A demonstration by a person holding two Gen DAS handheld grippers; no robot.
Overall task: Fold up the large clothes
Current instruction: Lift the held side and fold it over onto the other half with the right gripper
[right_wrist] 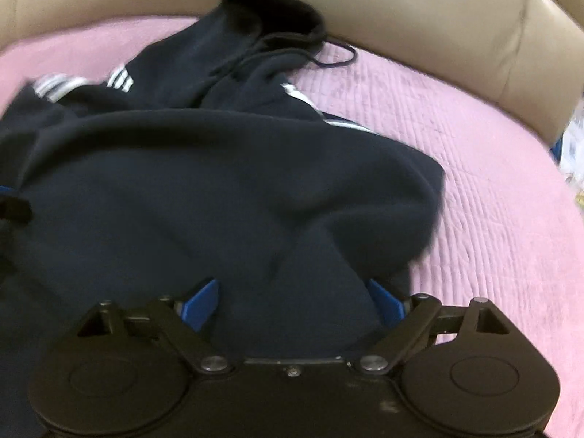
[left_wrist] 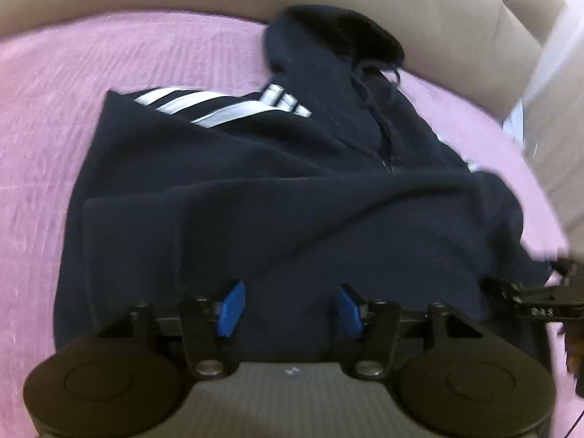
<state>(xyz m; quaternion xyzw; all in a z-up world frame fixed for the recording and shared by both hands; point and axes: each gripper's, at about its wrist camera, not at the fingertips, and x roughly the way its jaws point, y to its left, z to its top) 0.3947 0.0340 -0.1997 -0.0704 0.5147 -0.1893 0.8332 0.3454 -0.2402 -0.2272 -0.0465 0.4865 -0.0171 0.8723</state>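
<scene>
On the pink quilt (left_wrist: pixel 54 146), the soft, heavy hoodie (left_wrist: pixel 292 200) is best gripped at its hem; left gripper (left_wrist: pixel 290 308) and right gripper (right_wrist: pixel 292 303) are held open, empty.

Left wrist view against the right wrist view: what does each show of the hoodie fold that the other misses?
Only the left wrist view shows the long white stripes on a folded-in sleeve and the hoodie's straight left edge. Only the right wrist view shows the drawstring loop lying on the pink cover and the rounded right fold. Both show the navy hoodie, hood towards the beige headboard, and open blue jaws over the near fabric.
</scene>
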